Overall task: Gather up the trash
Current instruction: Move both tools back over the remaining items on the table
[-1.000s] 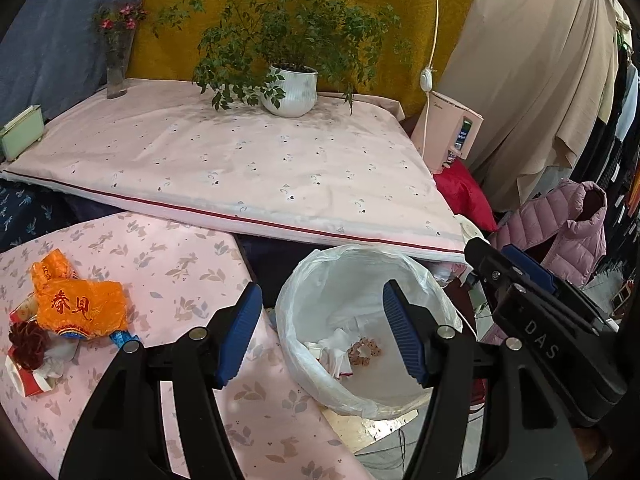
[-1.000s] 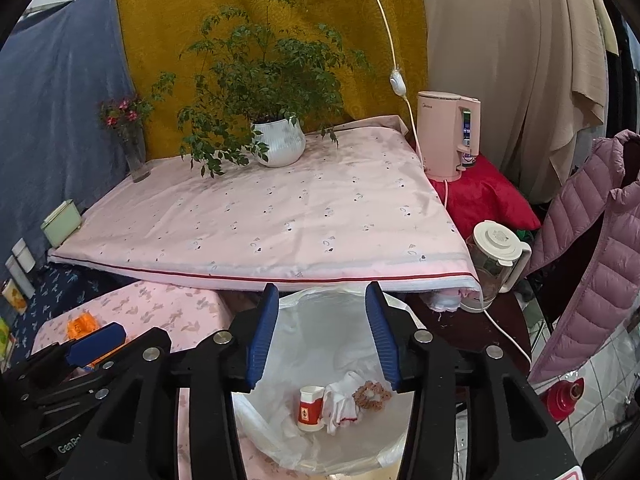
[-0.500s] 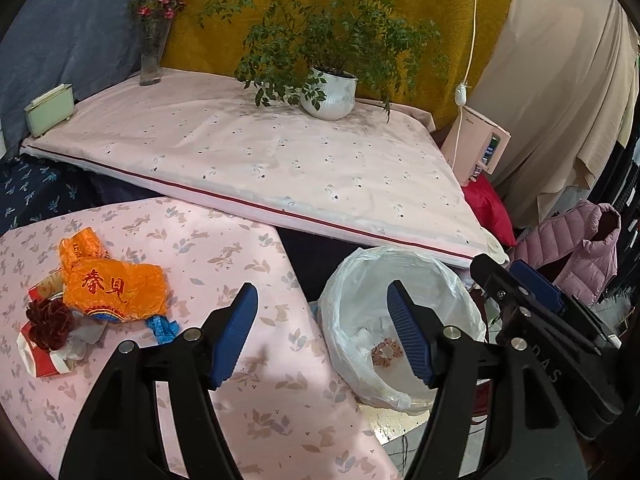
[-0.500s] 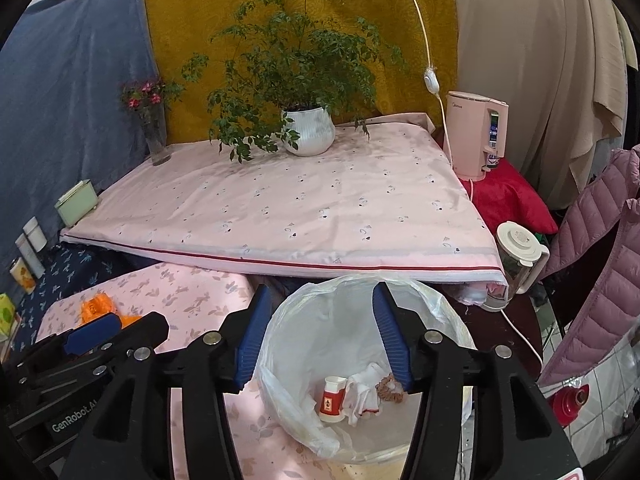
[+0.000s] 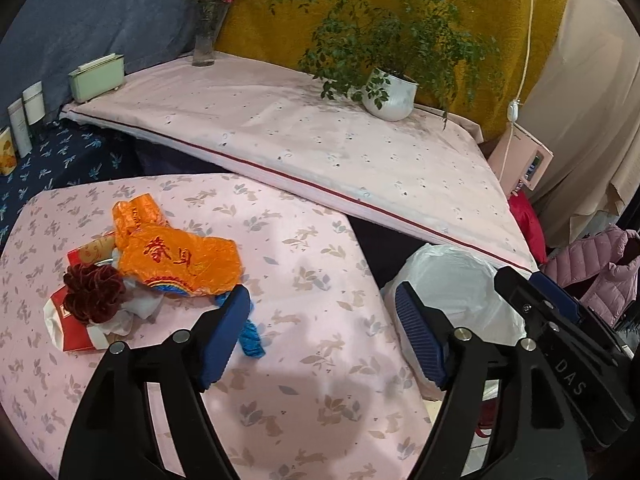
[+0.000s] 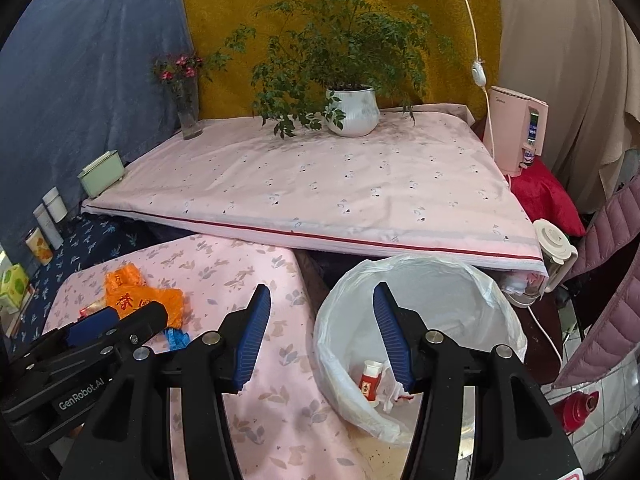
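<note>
A pile of trash lies at the left of the low pink table (image 5: 304, 272): an orange wrapper (image 5: 180, 260), a dark red scrunchie (image 5: 92, 292), a red and white packet (image 5: 76, 340) and a blue scrap (image 5: 250, 334). My left gripper (image 5: 320, 336) hovers over the table just right of the pile, its jaws opening with nothing between them. My right gripper (image 6: 320, 340) is open and empty above the table edge and the white-lined bin (image 6: 424, 280). The bin holds a small red and white carton (image 6: 370, 380) and crumpled paper. The orange wrapper (image 6: 140, 296) also shows in the right wrist view.
Behind is a higher pink-covered surface (image 6: 320, 184) with a potted plant (image 6: 352, 112), a flower vase (image 6: 188, 116) and a green box (image 6: 100, 178). A pink appliance (image 6: 516, 128), a white kettle (image 6: 554, 252) and a pink jacket (image 5: 600, 272) crowd the right.
Both grippers have swung left, from over the bin toward the low table. The trash pile is now close to my left gripper, whose jaws stand wider. The bin has slid to the right in both views.
</note>
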Action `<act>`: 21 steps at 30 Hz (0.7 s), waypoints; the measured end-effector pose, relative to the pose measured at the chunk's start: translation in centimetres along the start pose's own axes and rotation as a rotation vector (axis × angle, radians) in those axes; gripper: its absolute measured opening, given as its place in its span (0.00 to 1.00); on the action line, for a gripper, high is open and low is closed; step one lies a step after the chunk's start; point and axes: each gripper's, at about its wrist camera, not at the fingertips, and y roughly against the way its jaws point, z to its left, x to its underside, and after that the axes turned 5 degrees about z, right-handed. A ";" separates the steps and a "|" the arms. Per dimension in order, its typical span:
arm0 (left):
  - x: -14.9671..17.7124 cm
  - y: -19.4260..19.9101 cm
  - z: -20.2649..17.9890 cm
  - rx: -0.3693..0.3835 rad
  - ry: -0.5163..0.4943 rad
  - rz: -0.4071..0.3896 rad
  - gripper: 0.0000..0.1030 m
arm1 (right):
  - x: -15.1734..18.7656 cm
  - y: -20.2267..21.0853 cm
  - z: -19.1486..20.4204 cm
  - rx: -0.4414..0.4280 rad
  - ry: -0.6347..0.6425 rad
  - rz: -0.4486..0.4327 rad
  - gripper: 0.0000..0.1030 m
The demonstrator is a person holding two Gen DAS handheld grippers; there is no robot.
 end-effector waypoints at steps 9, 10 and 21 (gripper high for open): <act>1.1 0.3 7.1 -0.081 0.118 0.010 0.70 | 1.7 -2.0 4.3 -0.051 0.054 0.063 0.51; 1.2 0.4 7.7 -0.086 0.126 0.009 0.70 | 1.9 -2.3 4.9 -0.058 0.061 0.071 0.51; 2.7 0.7 13.6 -0.243 0.150 0.001 0.82 | 4.5 -5.5 9.7 -0.119 0.120 0.166 0.51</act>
